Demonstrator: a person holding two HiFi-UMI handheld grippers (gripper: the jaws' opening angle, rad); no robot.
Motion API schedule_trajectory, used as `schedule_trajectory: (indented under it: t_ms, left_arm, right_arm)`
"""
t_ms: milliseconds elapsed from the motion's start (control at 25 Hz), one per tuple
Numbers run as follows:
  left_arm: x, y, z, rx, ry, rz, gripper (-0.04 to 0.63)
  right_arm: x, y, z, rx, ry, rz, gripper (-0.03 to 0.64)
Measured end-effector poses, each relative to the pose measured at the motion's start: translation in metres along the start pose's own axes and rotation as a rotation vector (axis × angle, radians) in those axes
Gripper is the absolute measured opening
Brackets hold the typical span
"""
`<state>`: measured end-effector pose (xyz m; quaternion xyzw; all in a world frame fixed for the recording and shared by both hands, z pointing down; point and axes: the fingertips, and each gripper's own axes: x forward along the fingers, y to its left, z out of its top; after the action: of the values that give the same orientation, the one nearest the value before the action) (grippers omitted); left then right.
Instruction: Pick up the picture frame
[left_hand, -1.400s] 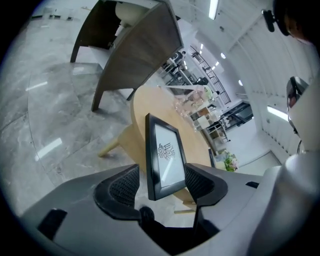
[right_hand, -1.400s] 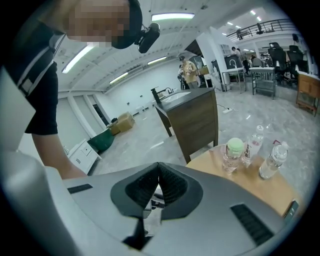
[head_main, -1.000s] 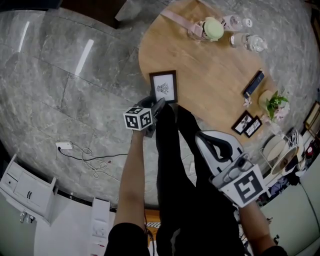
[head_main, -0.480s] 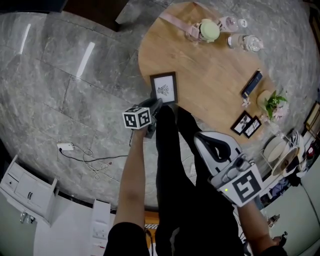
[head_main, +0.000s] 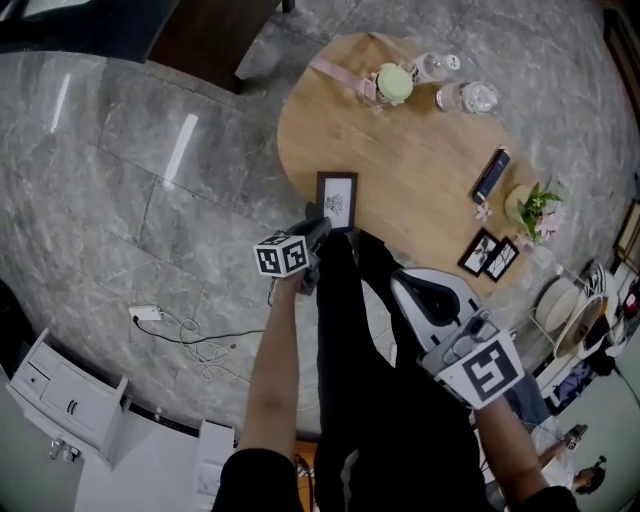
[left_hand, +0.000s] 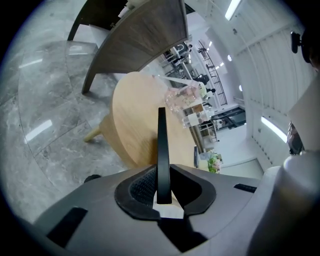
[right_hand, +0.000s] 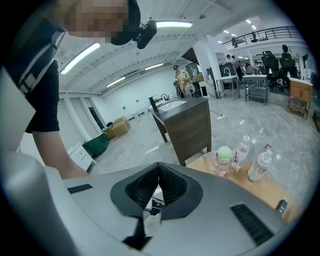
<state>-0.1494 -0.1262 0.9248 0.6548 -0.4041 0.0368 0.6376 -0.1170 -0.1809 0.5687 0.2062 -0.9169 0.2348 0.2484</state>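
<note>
A black picture frame (head_main: 337, 200) with a white print sits at the near edge of the round wooden table (head_main: 420, 150). My left gripper (head_main: 320, 229) holds the frame's near edge. In the left gripper view the frame (left_hand: 161, 135) shows edge-on as a thin black bar rising from between the jaws, above the tabletop. The left gripper (left_hand: 161, 171) is closing, with its pads against the frame. My right gripper (head_main: 400, 282) hangs off to the right, away from the frame. In its own view the right gripper (right_hand: 159, 167) is shut, with nothing between the pads.
At the table's far side stand clear bottles (head_main: 465, 97) and a green-lidded jar (head_main: 393, 85). A dark remote (head_main: 490, 175), a small plant (head_main: 530, 208) and two small frames (head_main: 490, 255) lie at the right. A cable (head_main: 190, 335) lies on the floor. A dark wooden chair (left_hand: 145, 35) stands behind the table.
The left gripper has stayed at the frame's near edge. Both grippers have risen slightly, and the frame's near edge has come up with the left one. The head view has shifted.
</note>
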Motion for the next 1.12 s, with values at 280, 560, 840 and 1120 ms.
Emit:
schedule_trajectory:
  t_ms: [280, 560, 840, 1120]
  left_arm:
    - [-0.012, -0.03, 0.01, -0.018, -0.03, -0.03, 0.071]
    - [-0.039, -0.077, 0.031, -0.034, -0.088, -0.09, 0.069]
    - [-0.081, -0.139, 0.071, -0.099, -0.235, -0.176, 0.069]
    - [-0.127, -0.204, 0.109, -0.13, -0.382, -0.26, 0.069]
  right_arm:
    - [-0.027, 0.003, 0.019, -0.023, -0.066, -0.046, 0.012]
    - [-0.059, 0.006, 0.037, -0.054, -0.144, -0.095, 0.012]
    - [-0.095, 0.006, 0.066, -0.086, -0.219, -0.142, 0.012]
    - [-0.124, 0.003, 0.09, -0.04, -0.291, -0.166, 0.012]
